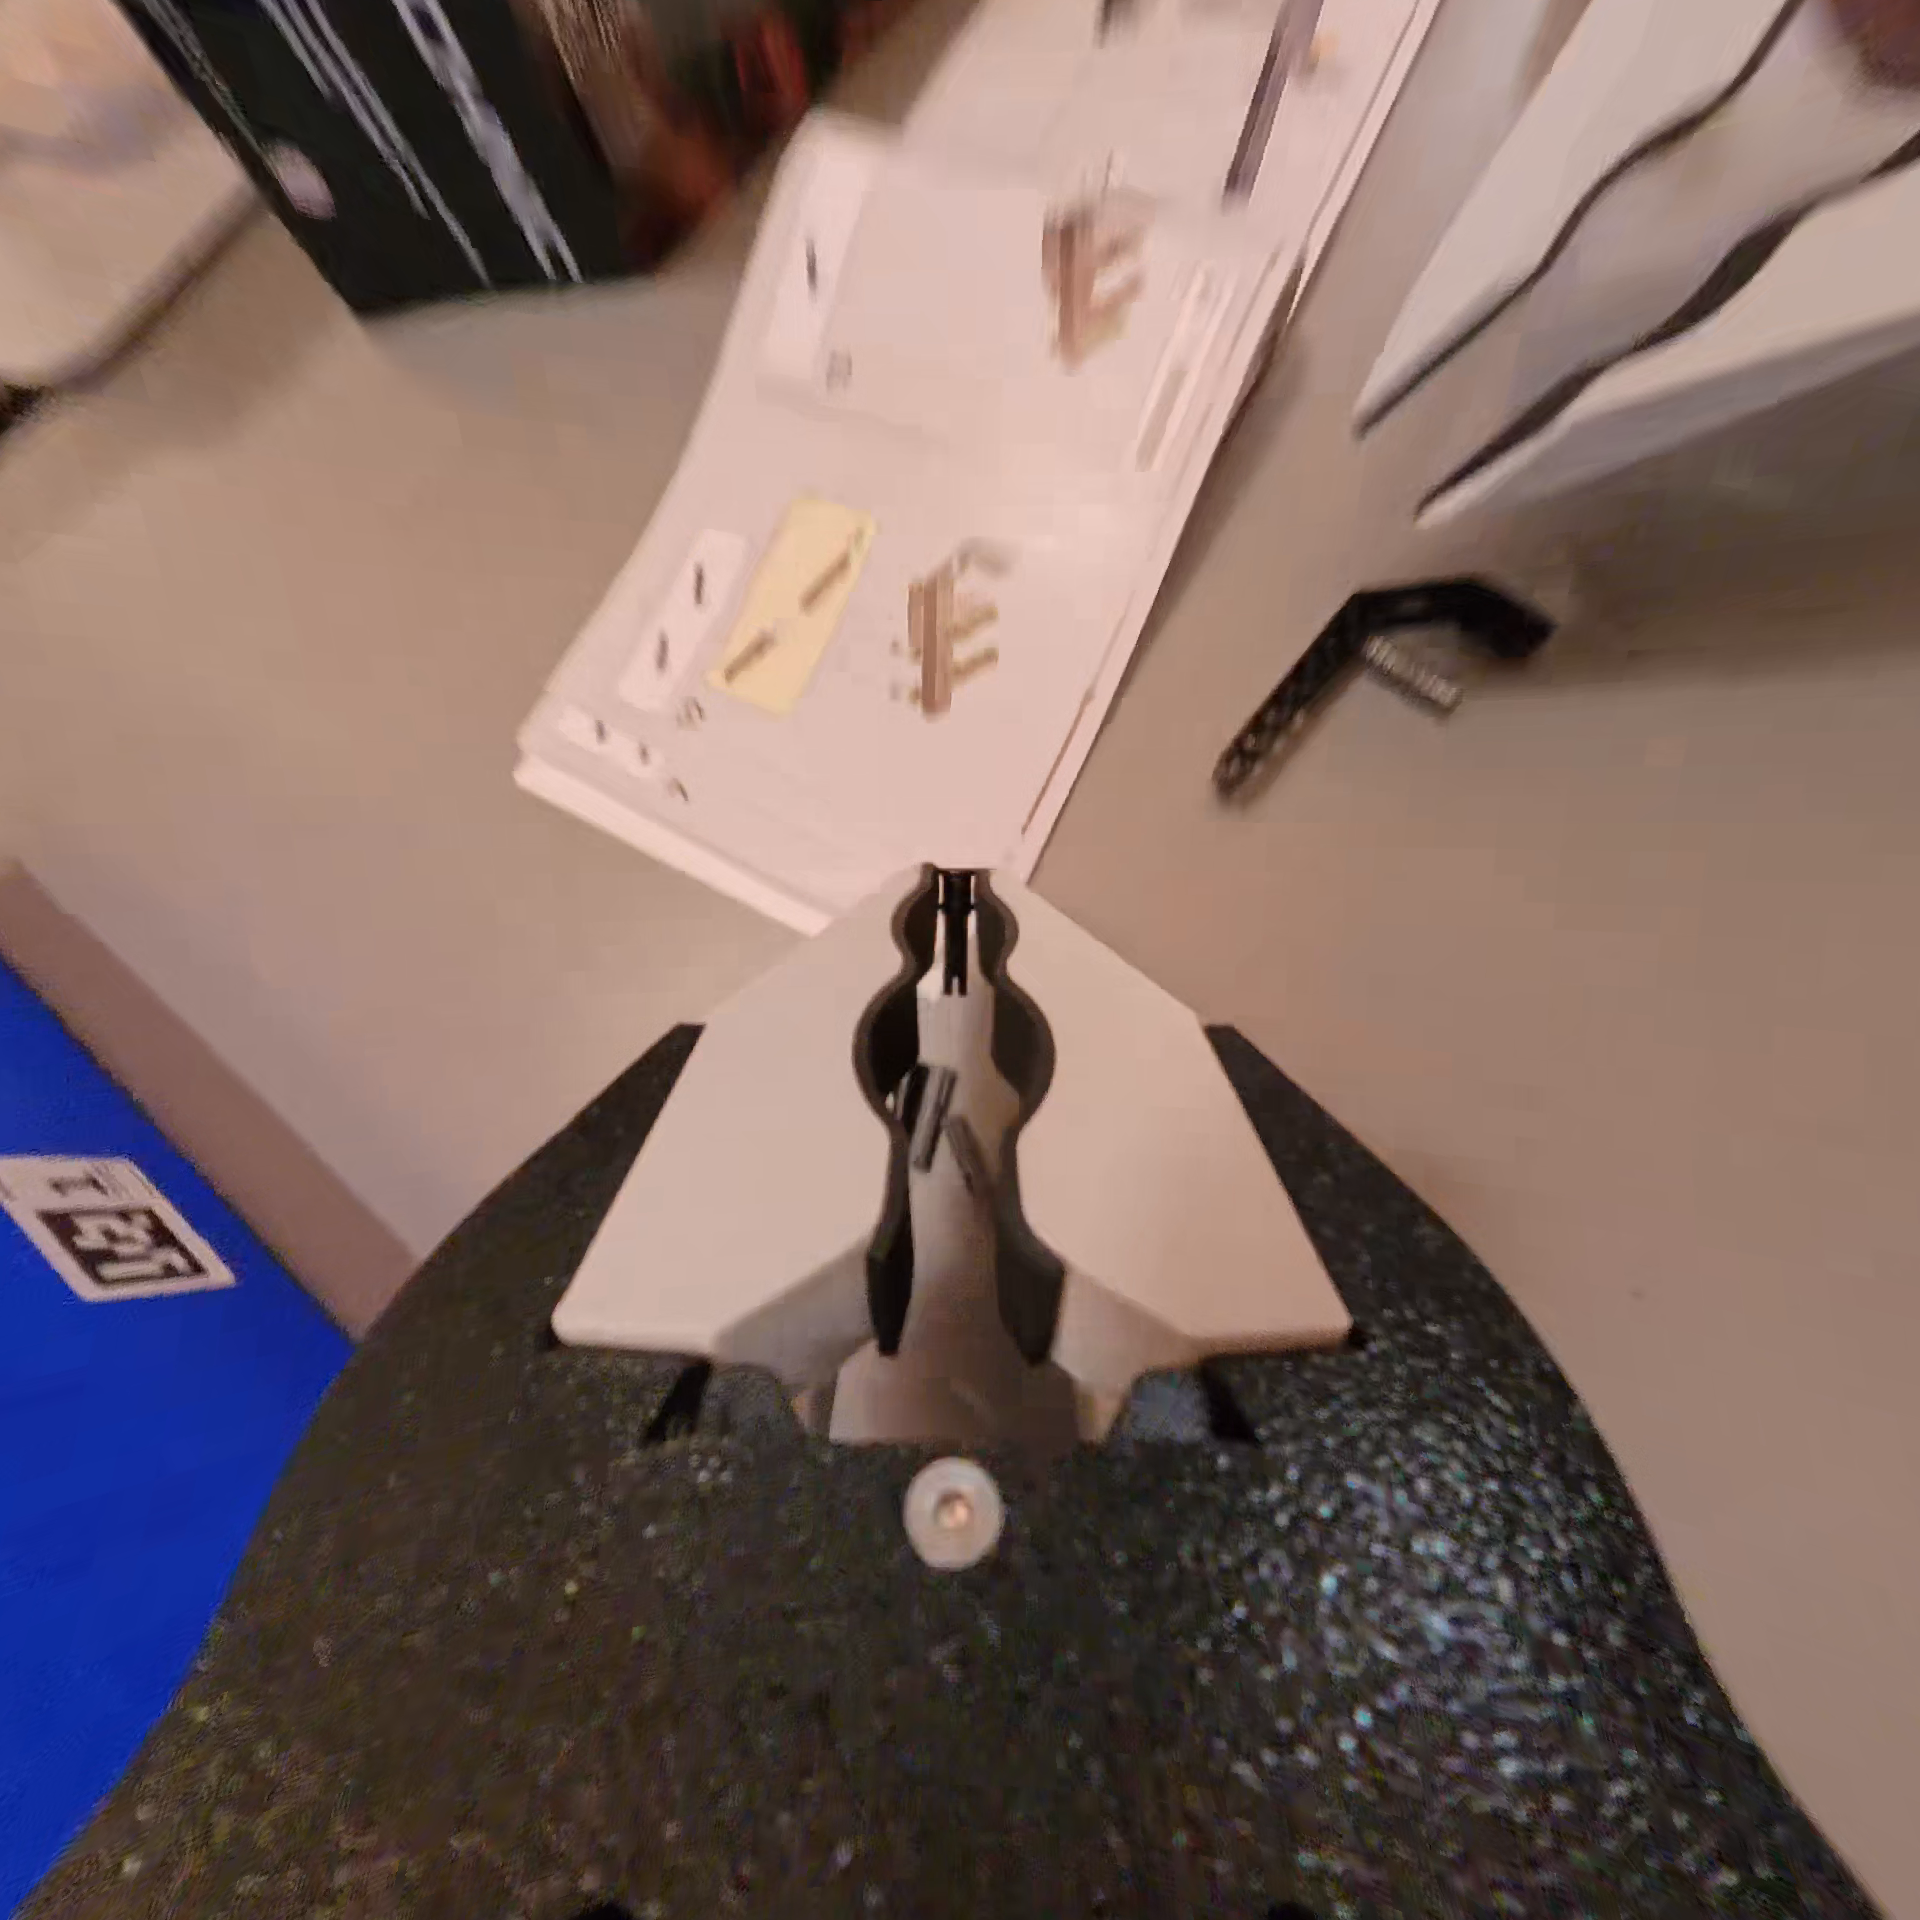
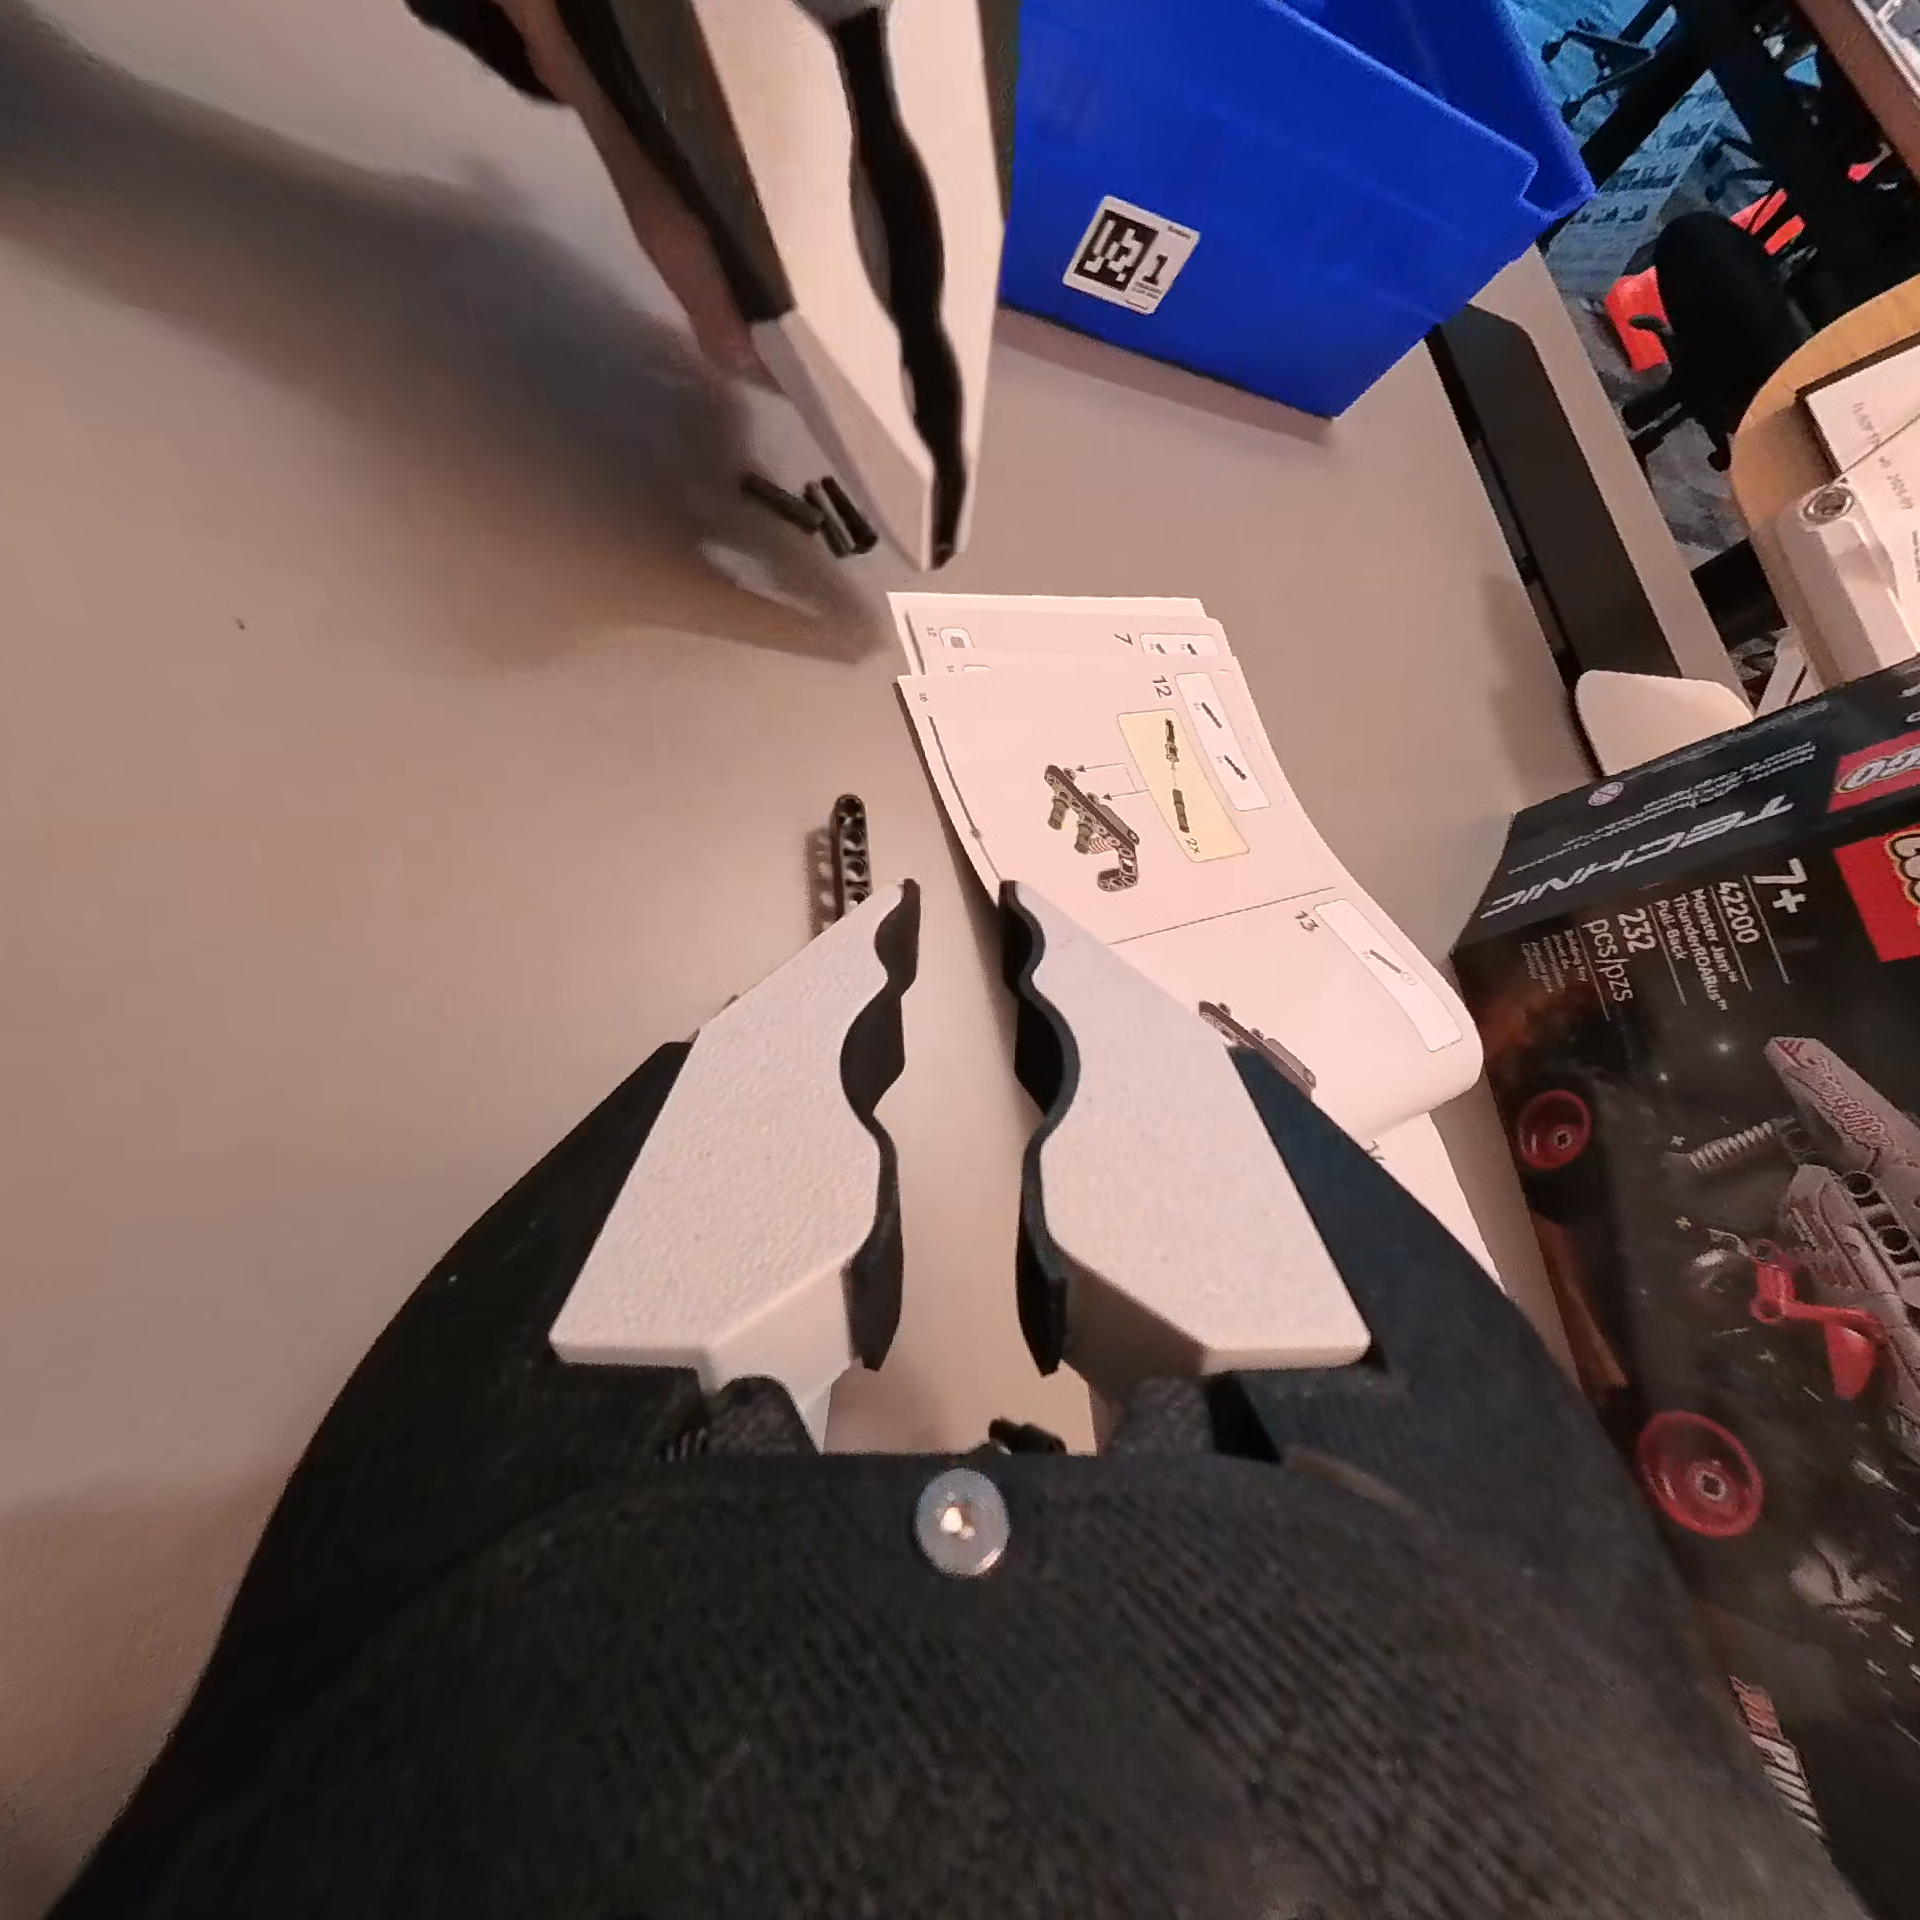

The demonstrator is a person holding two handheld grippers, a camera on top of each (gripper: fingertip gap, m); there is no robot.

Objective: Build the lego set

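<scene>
My left gripper point(image 1: 954, 883) is shut on a small black pin point(image 1: 952, 914) pinched at its fingertips, above the table by the near corner of the open instruction booklet point(image 1: 883, 468). It also shows in the right wrist view point(image 2: 940, 545), with loose black pins point(image 2: 821, 509) on the table beside it. My right gripper point(image 2: 956, 904) is open and empty, low over the table. A black perforated beam point(image 2: 847, 862) lies just left of its tips. In the left wrist view this bent beam point(image 1: 1351, 675) lies with a small grey spring point(image 1: 1408, 675) beside it.
A blue bin point(image 2: 1247, 187) with a tag stands at the table edge. The dark set box point(image 2: 1714, 1039) lies to the right of the booklet point(image 2: 1143, 831). The right gripper point(image 1: 1392, 468) hangs at the upper right in the left wrist view.
</scene>
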